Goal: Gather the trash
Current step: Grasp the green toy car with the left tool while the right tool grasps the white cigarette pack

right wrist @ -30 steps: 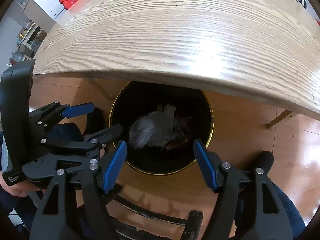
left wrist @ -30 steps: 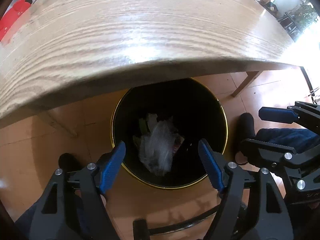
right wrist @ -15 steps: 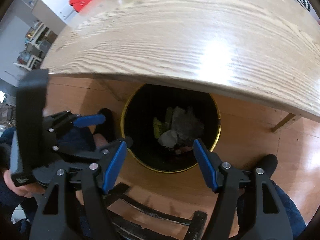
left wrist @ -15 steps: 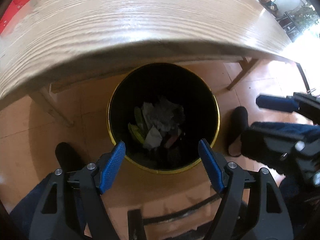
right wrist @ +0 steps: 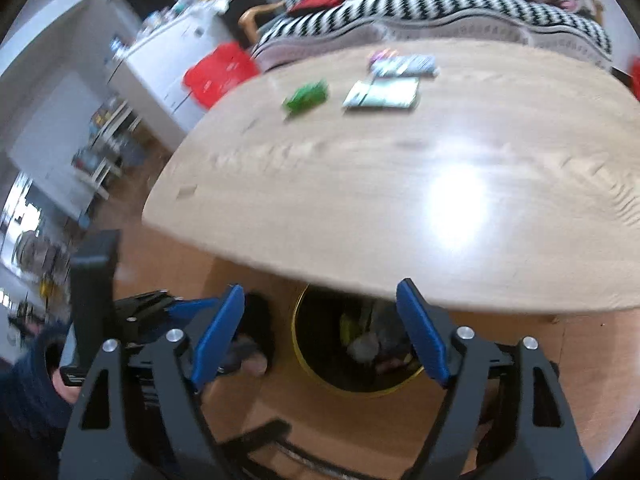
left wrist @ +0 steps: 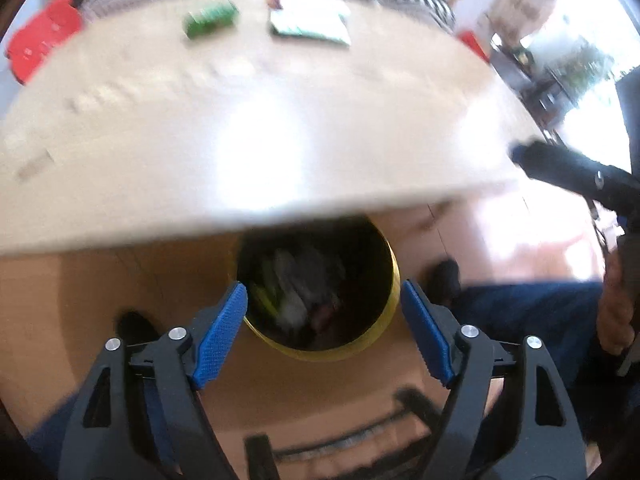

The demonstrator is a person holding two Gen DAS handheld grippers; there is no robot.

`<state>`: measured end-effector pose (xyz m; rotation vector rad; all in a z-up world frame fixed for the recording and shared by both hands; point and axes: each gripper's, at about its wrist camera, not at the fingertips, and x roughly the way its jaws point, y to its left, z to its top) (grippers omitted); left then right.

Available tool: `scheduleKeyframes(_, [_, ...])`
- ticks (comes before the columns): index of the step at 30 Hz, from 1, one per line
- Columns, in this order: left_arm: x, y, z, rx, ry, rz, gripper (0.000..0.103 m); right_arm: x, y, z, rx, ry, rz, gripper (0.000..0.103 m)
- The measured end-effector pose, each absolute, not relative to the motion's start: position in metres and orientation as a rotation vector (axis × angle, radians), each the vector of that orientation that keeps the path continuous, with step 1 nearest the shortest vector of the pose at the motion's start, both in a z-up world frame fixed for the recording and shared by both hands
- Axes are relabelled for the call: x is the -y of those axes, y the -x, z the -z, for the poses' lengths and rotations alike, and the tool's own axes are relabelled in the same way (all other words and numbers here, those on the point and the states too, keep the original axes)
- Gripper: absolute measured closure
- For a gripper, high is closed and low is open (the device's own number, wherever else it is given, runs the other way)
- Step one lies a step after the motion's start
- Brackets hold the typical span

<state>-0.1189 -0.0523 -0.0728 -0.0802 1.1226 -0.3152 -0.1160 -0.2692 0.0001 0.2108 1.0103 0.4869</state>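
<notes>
Your left gripper (left wrist: 324, 334) has its jaws spread wide with nothing between them; your right gripper (right wrist: 320, 332) likewise. Both hang above the black gold-rimmed bin (left wrist: 394, 280) on the floor, partly under the table (right wrist: 400, 184) edge. Crumpled trash (left wrist: 296, 288) lies inside the bin. On the table's far side lie a green wrapper (right wrist: 306, 97) and a pale flat packet (right wrist: 382, 95), close together; both frames are blurred.

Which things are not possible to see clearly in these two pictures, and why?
- Bin contents, left wrist view: motion blur; single pieces unreadable.
- Far part of bin, right wrist view: table edge covers it.
- Green packet and flat wrapper: too blurred to read print.
- Third wrapper, far table edge: small, blurred.
</notes>
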Motion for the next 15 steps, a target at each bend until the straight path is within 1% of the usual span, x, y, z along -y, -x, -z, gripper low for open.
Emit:
scheduleKeyframes(1, [0.047, 0.109, 0.064, -1.094, 0.085, 0.293, 0.023, 0.272, 0.105, -0.006, -0.994, -0.220, -0.457, 0.018])
scheduleKeyframes(3, [0.035, 0.084, 0.046, -1.026, 0.079, 0.236, 0.015, 0.276, 0.086, -0.013, -0.972, -0.247, -0.426, 0.015])
scheduleKeyframes(5, [0.025, 0.059, 0.032, -0.972, 0.071, 0.162, 0.010, 0.276, 0.061, -0.019, -0.962, -0.273, -0.397, 0.010])
scheduleKeyframes(6, [0.022, 0.050, 0.027, -0.952, 0.072, 0.143, 0.009, 0.277, 0.049, -0.019, -0.959, -0.287, -0.386, 0.008])
scheduleKeyframes(8, [0.014, 0.021, 0.019, -0.916, 0.070, 0.088, 0.007, 0.275, 0.020, -0.018, -0.965, -0.319, -0.364, 0.008])
scheduleKeyframes(10, [0.007, -0.006, 0.016, -0.915, 0.070, 0.056, 0.007, 0.275, -0.007, -0.013, -0.983, -0.348, -0.336, 0.007])
scheduleKeyframes(15, [0.015, -0.072, 0.021, -0.910, -0.039, 0.041, 0.007, 0.261, -0.076, 0.013, -1.052, -0.397, -0.312, 0.007])
